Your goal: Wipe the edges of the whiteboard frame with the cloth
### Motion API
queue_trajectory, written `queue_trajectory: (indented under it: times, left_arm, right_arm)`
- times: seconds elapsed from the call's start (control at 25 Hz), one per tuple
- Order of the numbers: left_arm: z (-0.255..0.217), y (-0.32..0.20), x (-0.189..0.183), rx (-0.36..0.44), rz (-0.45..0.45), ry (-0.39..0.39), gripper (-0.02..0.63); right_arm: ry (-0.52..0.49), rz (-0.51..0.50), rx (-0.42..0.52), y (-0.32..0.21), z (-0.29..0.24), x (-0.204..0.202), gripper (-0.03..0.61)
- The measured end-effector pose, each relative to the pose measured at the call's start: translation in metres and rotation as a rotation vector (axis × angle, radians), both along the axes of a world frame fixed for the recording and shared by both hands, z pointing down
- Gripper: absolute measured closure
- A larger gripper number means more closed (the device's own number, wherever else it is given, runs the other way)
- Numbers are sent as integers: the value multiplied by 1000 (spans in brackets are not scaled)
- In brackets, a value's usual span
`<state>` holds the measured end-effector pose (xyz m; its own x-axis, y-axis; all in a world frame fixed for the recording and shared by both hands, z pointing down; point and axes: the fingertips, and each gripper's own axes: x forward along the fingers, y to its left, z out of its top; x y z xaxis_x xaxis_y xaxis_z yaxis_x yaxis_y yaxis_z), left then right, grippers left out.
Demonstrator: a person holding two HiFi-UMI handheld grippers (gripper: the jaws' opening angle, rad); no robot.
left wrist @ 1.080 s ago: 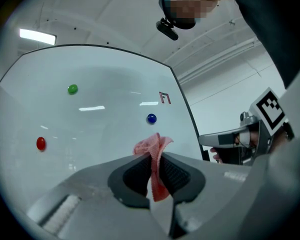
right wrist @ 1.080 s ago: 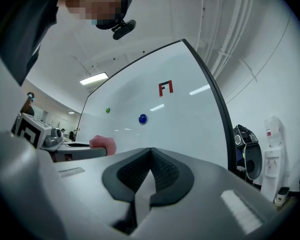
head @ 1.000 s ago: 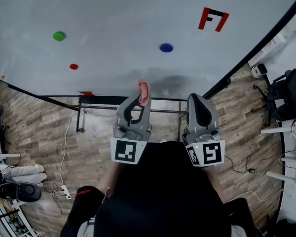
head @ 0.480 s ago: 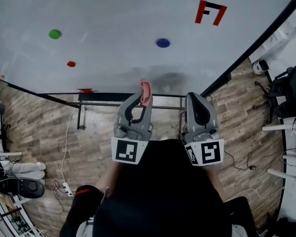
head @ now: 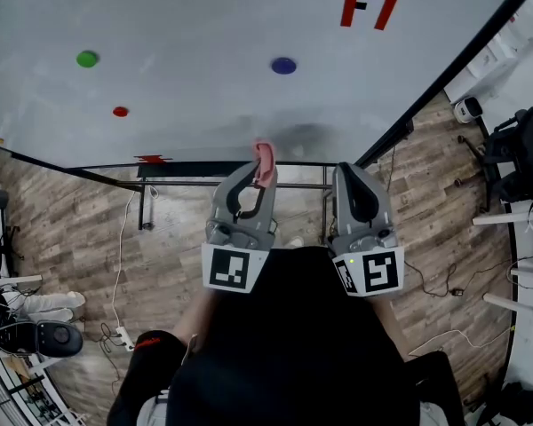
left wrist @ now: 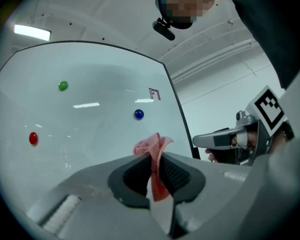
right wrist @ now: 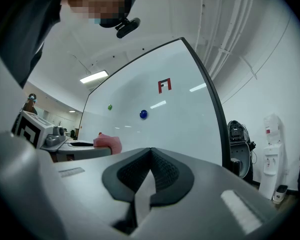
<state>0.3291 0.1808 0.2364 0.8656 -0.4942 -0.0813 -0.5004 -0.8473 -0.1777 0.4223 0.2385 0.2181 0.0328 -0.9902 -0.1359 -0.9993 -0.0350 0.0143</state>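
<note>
The left tongs (head: 263, 174) are clamped on the pink cloth (head: 265, 159), which stands pinched between the pads with its crumpled upper end poking past the tips toward the whiteboard (head: 204, 25). From the head view, the cloth sits near the board's lower edge, below the blue magnet (head: 283, 65); whether it touches the board cannot be told. The black frame (left wrist: 179, 109) runs up the board's right side, apart from the cloth. The right tongs (head: 353, 176) hang just beside the left pair, jaws pressed together with nothing between them.
</note>
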Motion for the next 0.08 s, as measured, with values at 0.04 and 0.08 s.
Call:
queue_trajectory:
  times: [0.04, 0.08]
  left_arm:
    - [0, 1, 0, -1, 2, 2, 571]
    - [0, 3, 1, -2, 4, 4, 571]
  right_arm:
    - [1, 0, 0, 1, 0, 0, 578]
    - [2, 0, 0, 2, 0, -1, 578]
